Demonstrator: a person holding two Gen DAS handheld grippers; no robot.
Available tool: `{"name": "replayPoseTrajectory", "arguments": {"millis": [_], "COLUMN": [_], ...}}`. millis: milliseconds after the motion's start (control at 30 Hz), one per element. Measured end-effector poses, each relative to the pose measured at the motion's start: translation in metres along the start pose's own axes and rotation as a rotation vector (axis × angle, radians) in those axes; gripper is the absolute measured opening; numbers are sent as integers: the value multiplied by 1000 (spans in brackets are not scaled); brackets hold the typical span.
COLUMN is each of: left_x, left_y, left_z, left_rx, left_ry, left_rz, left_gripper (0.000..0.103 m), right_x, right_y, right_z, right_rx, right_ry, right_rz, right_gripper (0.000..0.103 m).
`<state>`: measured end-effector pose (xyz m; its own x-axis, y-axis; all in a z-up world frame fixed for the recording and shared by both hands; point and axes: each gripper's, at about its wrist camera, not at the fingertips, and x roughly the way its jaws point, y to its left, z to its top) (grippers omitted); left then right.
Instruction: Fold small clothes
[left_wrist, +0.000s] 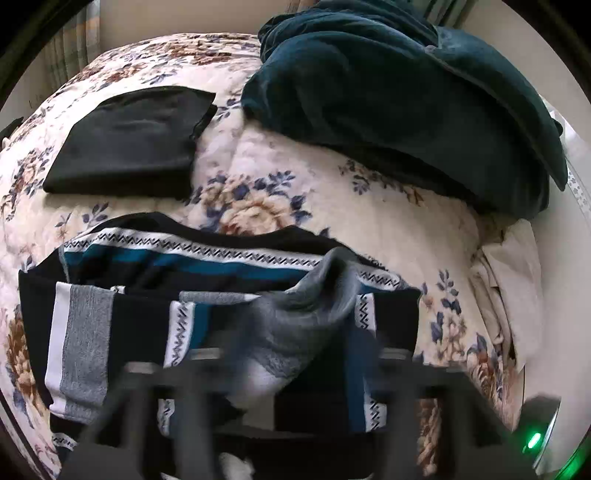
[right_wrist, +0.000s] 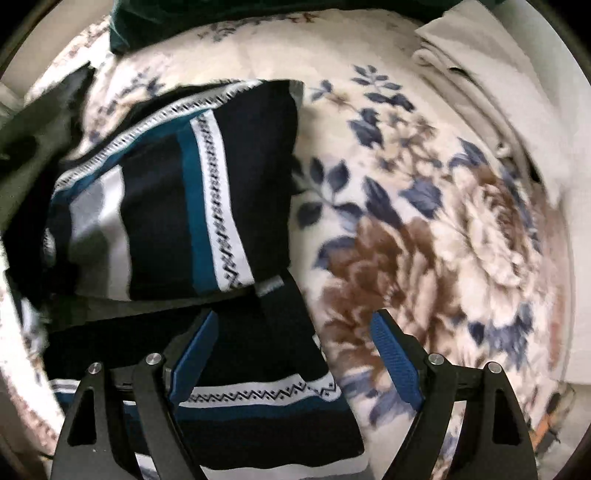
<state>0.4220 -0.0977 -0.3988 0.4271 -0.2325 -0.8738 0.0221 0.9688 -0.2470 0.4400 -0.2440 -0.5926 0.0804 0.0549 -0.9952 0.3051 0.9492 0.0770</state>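
Note:
A striped garment (left_wrist: 221, 280) in black, teal, white zigzag bands and grey lies partly folded on the floral bedspread (left_wrist: 277, 166). My left gripper (left_wrist: 295, 362) is blurred at the bottom of the left wrist view, jaws wide apart over a raised grey fold (left_wrist: 303, 314) of the garment, and I see no pad pressing on it. In the right wrist view my right gripper (right_wrist: 295, 350) points down with its blue pads (right_wrist: 195, 354) spread, hovering over the garment (right_wrist: 166, 206) near its black right edge, nothing pinched between them.
A folded black garment (left_wrist: 129, 144) lies at the far left of the bed. A bunched dark teal blanket (left_wrist: 406, 92) fills the far right. Cream cloth (left_wrist: 509, 280) is piled at the bed's right edge, and it shows as cream cloth (right_wrist: 480, 74) in the right wrist view.

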Motion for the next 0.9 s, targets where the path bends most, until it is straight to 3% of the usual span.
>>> {"name": "replayPoseTrajectory", "arguments": {"millis": [33,67,267,367,533,667,700,733,767,800,900], "left_x": [-8,-13,-61,-71,-79,-78,-77,-76,-77,-76,-73], "left_y": [12,22,154,213,273,289,290,290,290,288,279], "left_z": [-2,-5,-26,-47,-78,-91,-94,-95,-94,-94,-86], "left_rx": [-23,-40,-237,-304,-405,-461,-477,-489,-493,-494,-471], "left_ry": [-18,-33,-50,-20,7,20,22,23,23,21,11], "left_rz": [4,17,277,454,568,593,590,580,572,561,534], "left_gripper": [86,86,86,86,86,86,86,86,86,86,86], "right_x": [-2,-4,-24,-12,18,49,54,55,54,50,26], "right_y": [-2,-5,9,31,85,139,150,155,160,161,141], "right_z": [4,9,43,63,98,111,110,107,104,101,95], "right_rx": [0,9,55,42,27,-59,-94,-107,-130,-149,-144], "right_ry": [7,9,-33,-15,42,113,125,112,86,62,-53], "right_rz": [27,66,225,302,402,354,311,283,235,190,165], "right_gripper": [87,87,87,87,87,85,76,31,6,6,6]}}
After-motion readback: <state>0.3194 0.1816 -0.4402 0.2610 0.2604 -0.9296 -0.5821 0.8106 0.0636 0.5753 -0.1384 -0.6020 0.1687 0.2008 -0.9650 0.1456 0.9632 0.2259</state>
